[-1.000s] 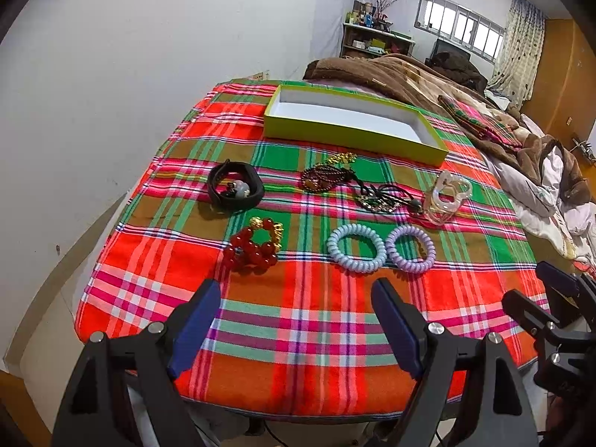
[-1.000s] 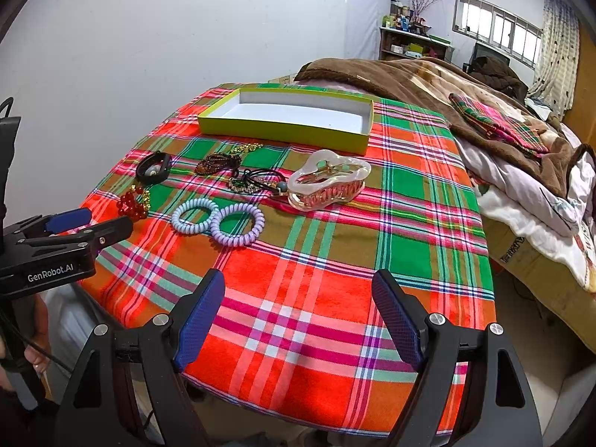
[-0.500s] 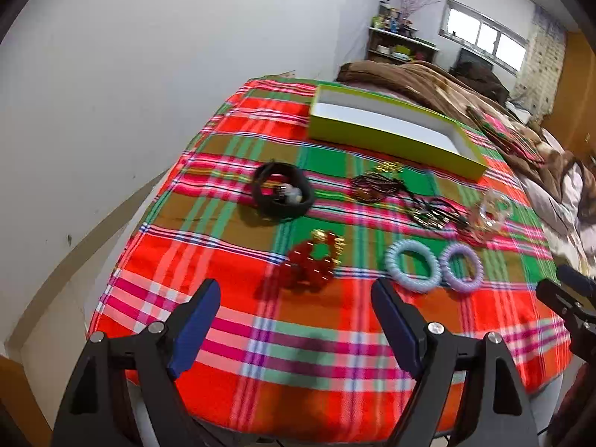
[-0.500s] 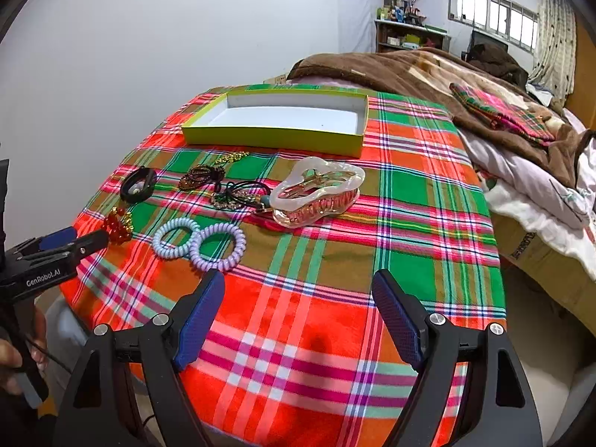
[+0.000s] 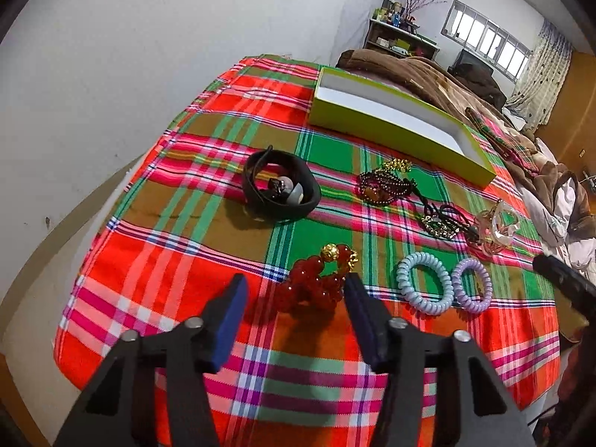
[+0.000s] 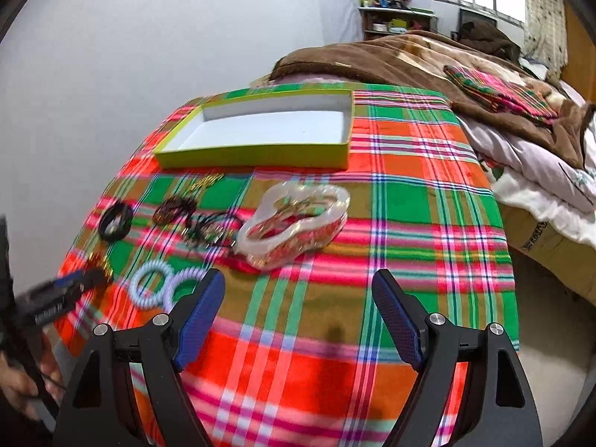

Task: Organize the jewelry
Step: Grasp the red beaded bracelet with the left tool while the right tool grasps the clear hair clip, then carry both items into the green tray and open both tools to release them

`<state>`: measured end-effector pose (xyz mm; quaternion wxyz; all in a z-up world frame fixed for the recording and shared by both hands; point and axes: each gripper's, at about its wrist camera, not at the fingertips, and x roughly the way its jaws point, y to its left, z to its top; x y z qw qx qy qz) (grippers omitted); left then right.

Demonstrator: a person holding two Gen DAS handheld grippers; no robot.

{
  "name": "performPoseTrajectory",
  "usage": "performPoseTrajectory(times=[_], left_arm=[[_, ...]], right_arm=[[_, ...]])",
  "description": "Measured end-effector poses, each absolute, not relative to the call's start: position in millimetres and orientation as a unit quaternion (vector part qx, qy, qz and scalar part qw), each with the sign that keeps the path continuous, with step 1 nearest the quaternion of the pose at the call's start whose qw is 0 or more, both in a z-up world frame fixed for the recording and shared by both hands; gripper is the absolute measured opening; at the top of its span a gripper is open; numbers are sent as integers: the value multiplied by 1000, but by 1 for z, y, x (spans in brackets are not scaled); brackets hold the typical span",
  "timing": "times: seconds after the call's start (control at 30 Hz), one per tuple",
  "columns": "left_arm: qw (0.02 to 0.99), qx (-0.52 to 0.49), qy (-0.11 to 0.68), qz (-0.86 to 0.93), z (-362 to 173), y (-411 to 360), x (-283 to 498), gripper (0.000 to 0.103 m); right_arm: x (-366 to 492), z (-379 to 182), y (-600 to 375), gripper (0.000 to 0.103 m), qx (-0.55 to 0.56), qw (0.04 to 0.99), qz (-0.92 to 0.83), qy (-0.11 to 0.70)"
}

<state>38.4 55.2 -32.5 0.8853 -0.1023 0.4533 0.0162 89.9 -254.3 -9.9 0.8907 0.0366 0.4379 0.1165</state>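
I am narrowing the left gripper (image 5: 296, 307), nothing pinched yet, around the red bead bracelet (image 5: 316, 283) at lower centre: light, slippery, best gripped across its bunched beads. Right gripper (image 6: 298, 313) is gaping empty. Green box (image 5: 395, 126) is waiting, upper right.

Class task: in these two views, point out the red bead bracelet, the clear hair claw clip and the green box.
red bead bracelet (image 5: 313, 290): left wrist view, on the red beads.
clear hair claw clip (image 6: 294, 219): right wrist view, on its upper shell.
green box (image 6: 253, 158): right wrist view, on the near wall.
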Motion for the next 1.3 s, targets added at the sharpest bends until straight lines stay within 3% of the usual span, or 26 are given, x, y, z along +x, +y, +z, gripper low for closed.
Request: performPoseTrajectory(times=[0.17, 0.4, 0.73, 0.87, 0.93, 1.07, 1.3], left_arm=[[887, -99, 452, 2, -34, 52, 43, 30], [889, -99, 447, -10, -35, 50, 47, 29], [889, -101, 445, -25, -35, 47, 51, 29], [891, -102, 442, -28, -33, 44, 50, 27], [892, -100, 440, -31, -30, 44, 48, 18], [899, -95, 426, -35, -18, 42, 45, 11], [901, -100, 421, -37, -12, 43, 43, 10]], right_arm=[[110, -15, -258, 77, 61, 885, 103, 449], [133, -27, -261, 56, 86, 871, 85, 477], [148, -30, -257, 14, 92, 855, 101, 500], [142, -29, -254, 13, 79, 857, 108, 498], [137, -28, -253, 13, 77, 858, 114, 494], [129, -22, -255, 13, 75, 862, 122, 486], [117, -10, -259, 13, 76, 870, 131, 470]])
